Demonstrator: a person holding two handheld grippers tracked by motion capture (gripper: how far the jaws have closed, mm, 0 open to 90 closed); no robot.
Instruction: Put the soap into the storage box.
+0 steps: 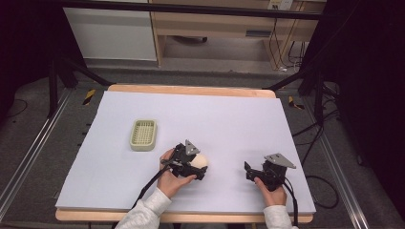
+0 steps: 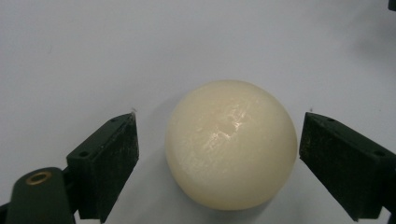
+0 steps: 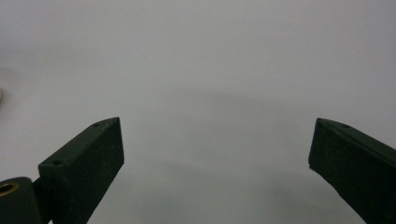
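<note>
A cream ball [image 1: 200,160] lies on the pale lilac table sheet [image 1: 229,124], near the front and a little left of centre. My left gripper [image 1: 197,167] is open around it. In the left gripper view the ball [image 2: 231,144] sits between the two black jaws with a gap on each side, wider at the left. My right gripper [image 1: 248,170] rests low over the sheet at the front right, open, with nothing between its jaws. In the right gripper view the open gripper [image 3: 215,144] looks onto bare sheet.
A pale green slotted tray [image 1: 143,134] lies on the sheet to the left of the ball, farther back. The table's wooden edge [image 1: 191,89] runs along the far side. Black frame legs and cables stand on the floor around the table.
</note>
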